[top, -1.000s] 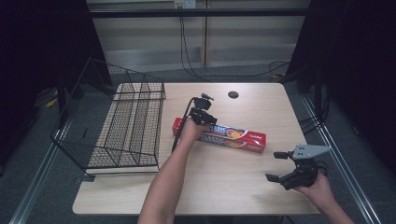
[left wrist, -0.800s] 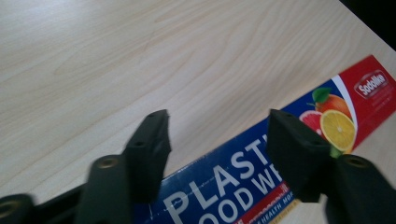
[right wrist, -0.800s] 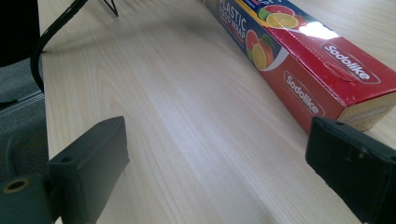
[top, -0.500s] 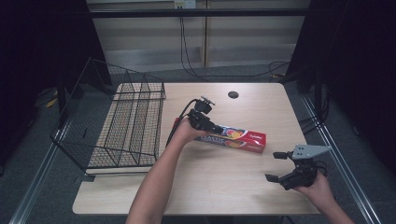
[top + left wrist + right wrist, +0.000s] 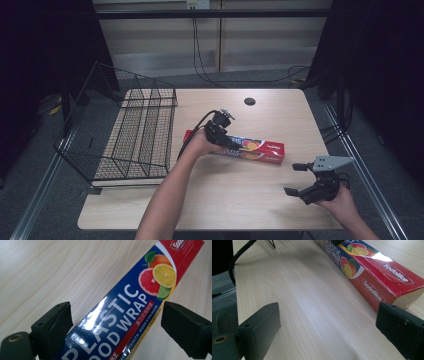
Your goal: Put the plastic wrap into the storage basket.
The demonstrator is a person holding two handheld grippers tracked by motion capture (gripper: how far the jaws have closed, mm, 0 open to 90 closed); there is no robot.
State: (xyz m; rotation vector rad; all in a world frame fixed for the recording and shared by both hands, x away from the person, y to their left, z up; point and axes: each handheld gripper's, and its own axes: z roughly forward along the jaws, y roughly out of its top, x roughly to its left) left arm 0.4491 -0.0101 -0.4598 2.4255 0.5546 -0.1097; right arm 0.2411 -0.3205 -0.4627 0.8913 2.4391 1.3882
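A long red and blue plastic wrap box [image 5: 262,150] lies flat at the middle of the wooden table [image 5: 225,200]. My left gripper [image 5: 226,140] reaches down over the box's left end. In the left gripper view its open jaws stand on either side of the box [image 5: 120,315], apart from its edges. My right gripper [image 5: 291,179] hovers open near the table's front right corner, with nothing between its fingers. The right gripper view has the box's red end [image 5: 384,277] ahead and to the right.
A black wire basket [image 5: 135,135] stands on the table's left side, its tall back overhanging the left edge. A dark round grommet [image 5: 249,101] sits near the far edge. Bare wood lies between the box and the right gripper.
My left gripper has come down and slightly toward the person onto the box's left end. The box and the right gripper have stayed where they were.
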